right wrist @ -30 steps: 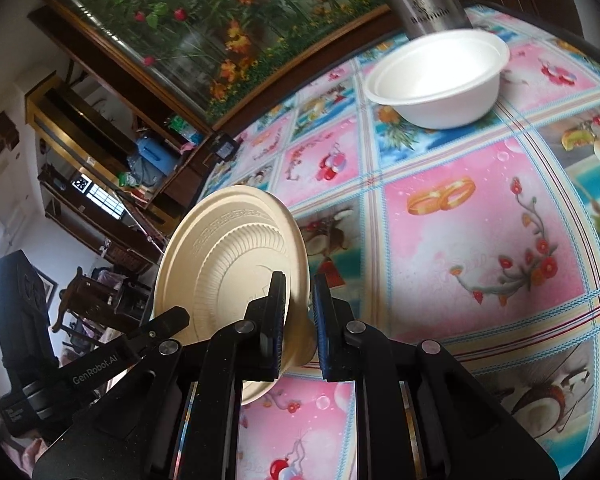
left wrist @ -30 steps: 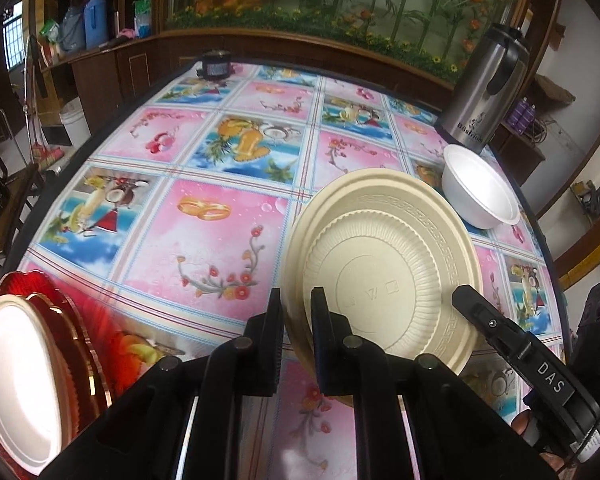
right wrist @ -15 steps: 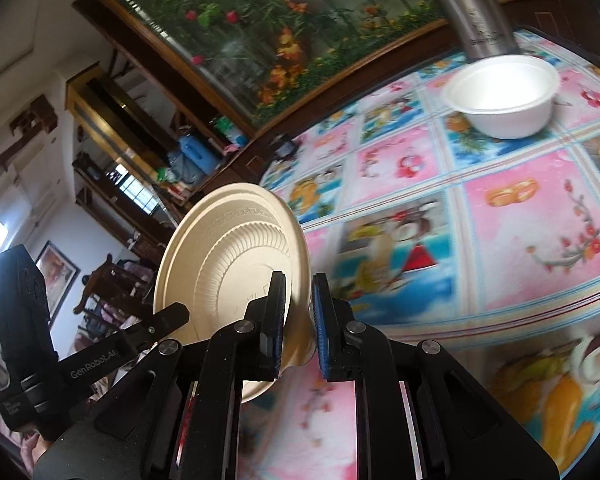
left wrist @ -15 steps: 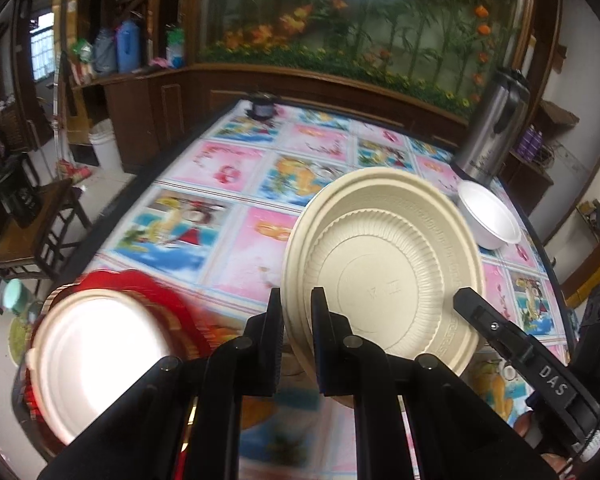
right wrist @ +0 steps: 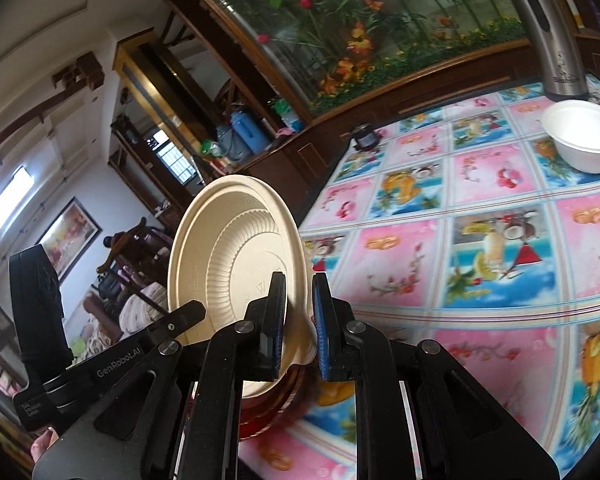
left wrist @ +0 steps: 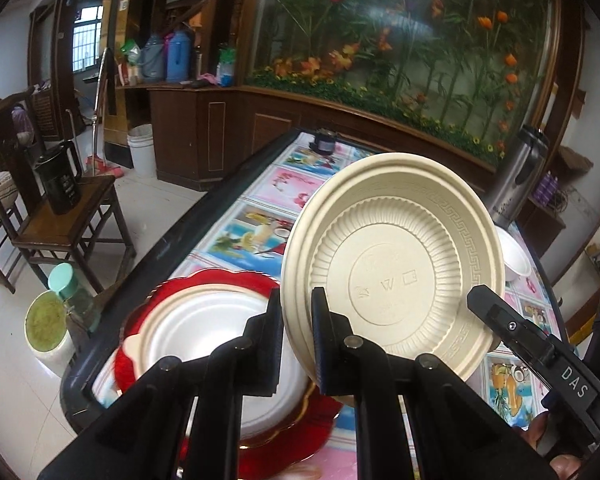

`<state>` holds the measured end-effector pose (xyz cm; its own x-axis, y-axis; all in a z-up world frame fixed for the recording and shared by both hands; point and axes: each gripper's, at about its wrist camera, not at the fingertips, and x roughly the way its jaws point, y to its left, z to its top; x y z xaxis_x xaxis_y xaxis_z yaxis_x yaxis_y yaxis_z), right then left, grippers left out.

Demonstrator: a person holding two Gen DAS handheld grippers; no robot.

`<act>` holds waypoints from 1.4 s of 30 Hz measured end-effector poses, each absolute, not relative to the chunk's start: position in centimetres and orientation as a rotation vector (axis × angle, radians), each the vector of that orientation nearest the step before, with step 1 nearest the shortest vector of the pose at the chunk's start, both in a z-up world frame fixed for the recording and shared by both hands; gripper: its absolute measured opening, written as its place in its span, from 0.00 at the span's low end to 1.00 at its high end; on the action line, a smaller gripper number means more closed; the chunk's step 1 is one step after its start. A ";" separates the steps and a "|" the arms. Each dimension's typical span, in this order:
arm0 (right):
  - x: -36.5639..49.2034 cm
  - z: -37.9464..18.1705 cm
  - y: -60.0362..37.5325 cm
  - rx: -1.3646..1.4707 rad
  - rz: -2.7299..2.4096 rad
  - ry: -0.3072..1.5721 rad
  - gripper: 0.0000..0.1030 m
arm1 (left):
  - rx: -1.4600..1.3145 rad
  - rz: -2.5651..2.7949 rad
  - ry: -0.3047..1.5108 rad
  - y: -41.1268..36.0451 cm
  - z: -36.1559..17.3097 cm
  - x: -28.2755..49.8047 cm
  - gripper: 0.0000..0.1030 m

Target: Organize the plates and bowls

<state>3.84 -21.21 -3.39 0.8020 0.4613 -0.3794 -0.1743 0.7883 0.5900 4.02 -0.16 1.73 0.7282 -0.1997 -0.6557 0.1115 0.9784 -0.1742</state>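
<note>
Since both your grippers [left wrist: 296, 336] [right wrist: 299, 316] pinch the light, thin plate [left wrist: 396, 272] by its rim, keep hold there gently so it won't bend.

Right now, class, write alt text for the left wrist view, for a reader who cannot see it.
The left gripper has its jaws shut on the rim of a beige ribbed plate, held tilted above the table; the right gripper grips its opposite edge. Below sits a white plate on a red scalloped plate, with a white bowl and steel thermos behind.
</note>
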 end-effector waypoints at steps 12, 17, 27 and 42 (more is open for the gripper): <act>2.3 -2.0 -17.0 0.516 0.414 0.532 0.13 | -0.152 -0.137 0.692 3.3 2.2 1.8 0.11; 2.1 -2.4 -15.5 0.511 0.437 0.555 0.13 | -0.157 -0.116 0.704 4.6 1.6 1.5 0.12; 2.3 -3.7 -12.8 0.491 0.472 0.615 0.13 | -0.166 -0.072 0.737 6.2 0.1 1.3 0.12; 3.4 -5.5 -10.9 0.477 0.492 0.696 0.13 | -0.160 -0.025 0.808 7.1 -2.2 2.0 0.13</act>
